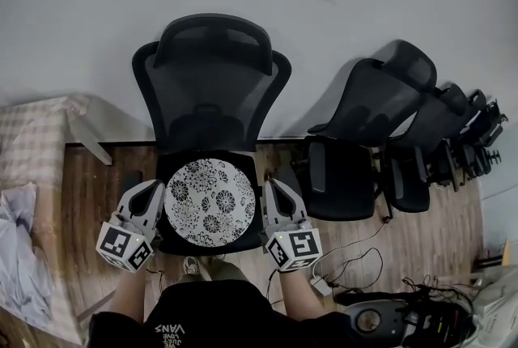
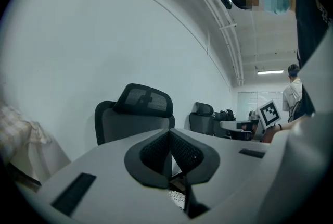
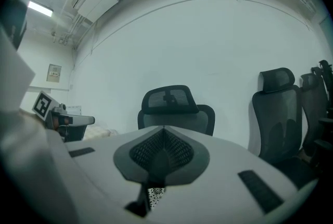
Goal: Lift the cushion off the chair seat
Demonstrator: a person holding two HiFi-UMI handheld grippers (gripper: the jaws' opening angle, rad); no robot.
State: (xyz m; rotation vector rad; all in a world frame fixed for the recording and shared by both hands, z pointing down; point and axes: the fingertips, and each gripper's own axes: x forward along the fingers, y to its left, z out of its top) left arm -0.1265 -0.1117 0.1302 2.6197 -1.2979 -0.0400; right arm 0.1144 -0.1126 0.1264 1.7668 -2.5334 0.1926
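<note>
A round white cushion point(image 1: 209, 201) with a black flower pattern lies flat on the seat of a black mesh office chair point(image 1: 212, 83). My left gripper point(image 1: 154, 186) is at the cushion's left edge and my right gripper point(image 1: 269, 184) at its right edge. Both are shut with nothing between the jaws. In the left gripper view the shut gripper point(image 2: 169, 132) points at the chair back point(image 2: 136, 116), with a sliver of the cushion point(image 2: 177, 198) below. In the right gripper view the shut gripper point(image 3: 163, 129) faces the same chair point(image 3: 176, 109), and a bit of the cushion point(image 3: 154, 196) shows underneath.
A row of black office chairs point(image 1: 380, 140) stands close on the right. A table with a checked cloth point(image 1: 32, 148) is on the left. Cables and equipment point(image 1: 380, 314) lie on the wooden floor at the lower right. A white wall is behind the chairs.
</note>
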